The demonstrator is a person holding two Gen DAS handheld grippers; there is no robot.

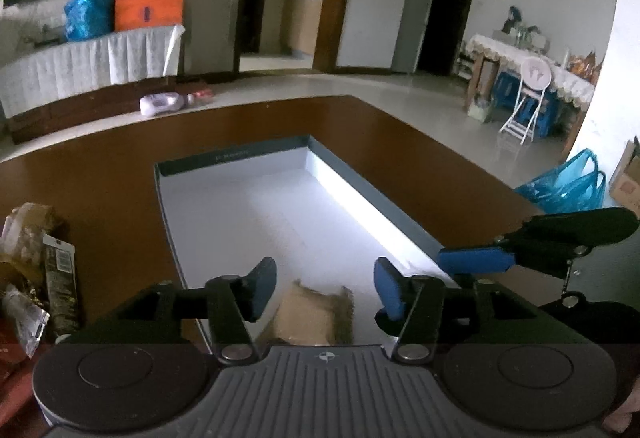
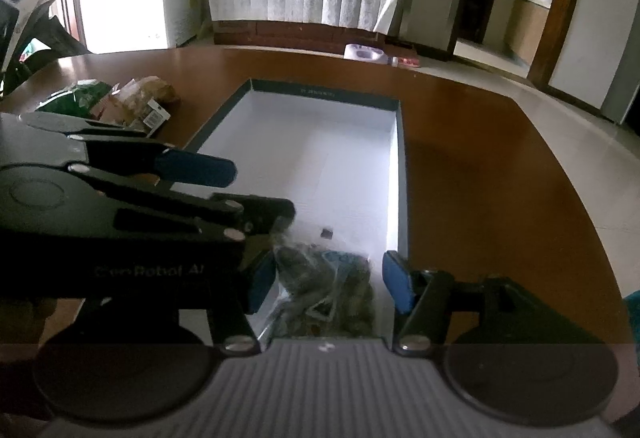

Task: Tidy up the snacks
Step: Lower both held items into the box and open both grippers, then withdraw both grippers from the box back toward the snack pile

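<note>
Both claws hovering over the near end of the open box [image 2: 394, 142] on the tabletop [image 2: 500, 166]: left claw [image 1: 325, 288] apart above a tan snack packet [image 1: 310, 314], right claw [image 2: 329, 284] apart over a dark clear-wrapped packet [image 2: 332, 286], pressing on neither. More snacks [image 2: 120, 98] heaped left of the box, nearer the left claw. Both packets' near edges cut off by the claw bodies.

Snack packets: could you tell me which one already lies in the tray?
The brown packet between the left gripper's open jaws lies on the tray's white floor; the other snack packets remain piled on the table.
</note>
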